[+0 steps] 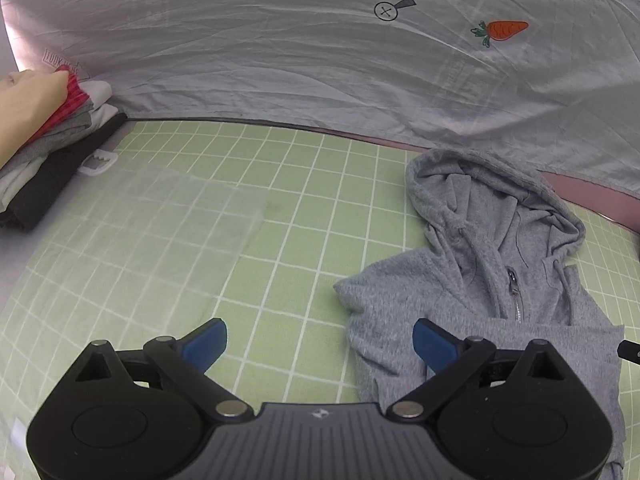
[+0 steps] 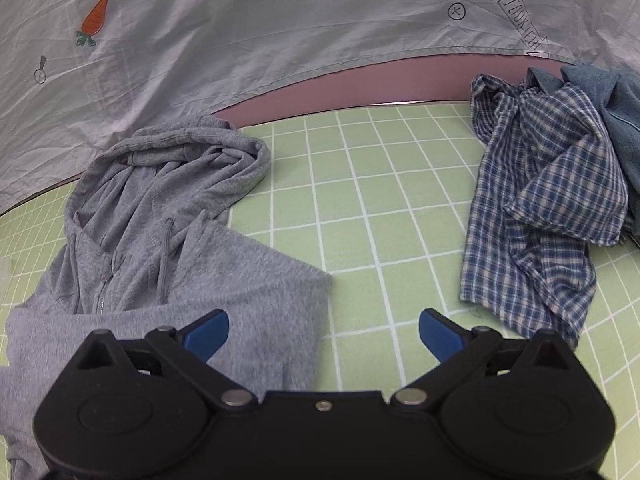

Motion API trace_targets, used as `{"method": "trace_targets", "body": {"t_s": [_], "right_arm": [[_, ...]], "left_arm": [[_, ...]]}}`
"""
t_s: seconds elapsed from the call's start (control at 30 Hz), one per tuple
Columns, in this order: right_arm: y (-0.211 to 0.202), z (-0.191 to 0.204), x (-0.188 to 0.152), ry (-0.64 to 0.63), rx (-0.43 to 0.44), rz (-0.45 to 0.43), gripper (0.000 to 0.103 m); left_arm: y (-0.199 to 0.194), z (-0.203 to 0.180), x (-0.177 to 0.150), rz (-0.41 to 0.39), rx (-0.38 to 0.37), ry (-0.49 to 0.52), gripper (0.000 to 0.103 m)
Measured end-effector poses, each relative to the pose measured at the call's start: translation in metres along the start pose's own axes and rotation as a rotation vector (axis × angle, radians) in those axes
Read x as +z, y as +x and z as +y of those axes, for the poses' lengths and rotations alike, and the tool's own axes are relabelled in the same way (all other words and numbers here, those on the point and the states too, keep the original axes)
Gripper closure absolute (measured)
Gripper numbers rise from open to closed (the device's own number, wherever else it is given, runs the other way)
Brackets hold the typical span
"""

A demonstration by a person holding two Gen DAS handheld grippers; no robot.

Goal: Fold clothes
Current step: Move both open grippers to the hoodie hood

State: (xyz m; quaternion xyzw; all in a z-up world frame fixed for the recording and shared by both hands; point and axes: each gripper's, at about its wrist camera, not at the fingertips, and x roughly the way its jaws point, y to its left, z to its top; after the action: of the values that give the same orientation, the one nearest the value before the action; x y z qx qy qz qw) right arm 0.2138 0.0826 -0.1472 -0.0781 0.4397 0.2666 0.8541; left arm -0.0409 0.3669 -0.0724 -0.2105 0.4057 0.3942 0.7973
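A grey zip hoodie [image 1: 492, 264] lies partly folded on the green checked sheet [image 1: 280, 208], hood toward the back. My left gripper [image 1: 320, 344] hovers open at the hoodie's left edge, nothing between its blue fingers. In the right wrist view the same hoodie [image 2: 168, 240] fills the left side, and my right gripper [image 2: 324, 332] stands open over its right edge, holding nothing. A crumpled blue plaid shirt [image 2: 540, 216] lies at the right, with a blue denim garment [image 2: 616, 120] behind it.
A stack of folded clothes [image 1: 52, 148] sits at the far left with a person's hand [image 1: 28, 100] resting on it. A clear plastic sheet [image 1: 168, 216] lies on the green sheet. A white cloth with a carrot print [image 1: 504, 30] hangs behind.
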Motion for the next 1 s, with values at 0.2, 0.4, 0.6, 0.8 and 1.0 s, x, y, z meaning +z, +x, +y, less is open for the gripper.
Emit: {"method": "trace_targets", "body": {"t_s": [0.2, 0.4, 0.6, 0.8, 1.0], "right_arm": [[0.035, 0.003, 0.041, 0.022, -0.01, -0.018, 0.0], [0.073, 0.007, 0.08, 0.061, -0.013, -0.044, 0.0], [0.107, 0.016, 0.099, 0.033, -0.017, -0.036, 0.0], [0.125, 0.028, 0.103, -0.035, -0.01, -0.011, 0.0], [0.122, 0.033, 0.107, -0.139, -0.118, -0.047, 0.0]], "left_arm": [[0.047, -0.029, 0.051, -0.033, -0.004, 0.068, 0.004], [0.096, -0.059, 0.098, -0.067, -0.025, 0.098, 0.004], [0.137, -0.076, 0.109, -0.03, 0.006, 0.11, 0.004], [0.174, -0.089, 0.113, 0.024, 0.04, 0.114, 0.004], [0.181, -0.08, 0.113, 0.02, 0.142, 0.07, 0.004]]}}
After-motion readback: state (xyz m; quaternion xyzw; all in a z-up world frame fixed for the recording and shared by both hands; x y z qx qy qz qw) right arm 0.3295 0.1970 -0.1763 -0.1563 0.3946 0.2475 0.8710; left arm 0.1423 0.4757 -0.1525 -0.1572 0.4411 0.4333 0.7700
